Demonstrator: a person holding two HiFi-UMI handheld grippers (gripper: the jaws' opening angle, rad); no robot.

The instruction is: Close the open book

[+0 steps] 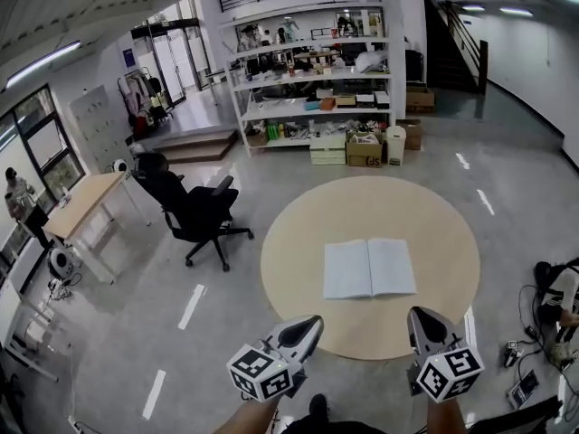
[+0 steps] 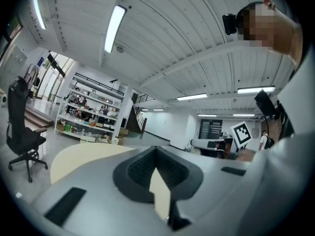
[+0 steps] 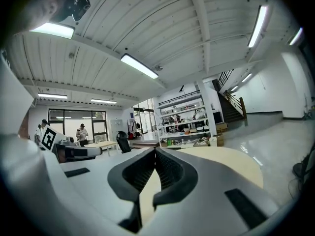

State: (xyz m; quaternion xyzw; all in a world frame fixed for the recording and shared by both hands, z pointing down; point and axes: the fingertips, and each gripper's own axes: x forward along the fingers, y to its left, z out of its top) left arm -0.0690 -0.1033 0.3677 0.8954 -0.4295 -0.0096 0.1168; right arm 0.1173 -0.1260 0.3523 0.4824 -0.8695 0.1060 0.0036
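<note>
Round table (image 1: 294, 251): book (image 1: 369, 268) beyond both tongs (image 1: 310, 324) (image 1: 419, 316)

the open book (image 1: 369, 268) lies on the round table (image 1: 298, 242), a little right of its middle, with my left gripper (image 1: 310, 324) and right gripper (image 1: 419, 316) at the table's near edge, well apart. an office chair (image 1: 194, 211) stands left of the table with a desk (image 1: 86, 202) farther left, and a shelving unit (image 1: 312, 70) stands behind the table, a staircase (image 1: 457, 39) to its right
</note>
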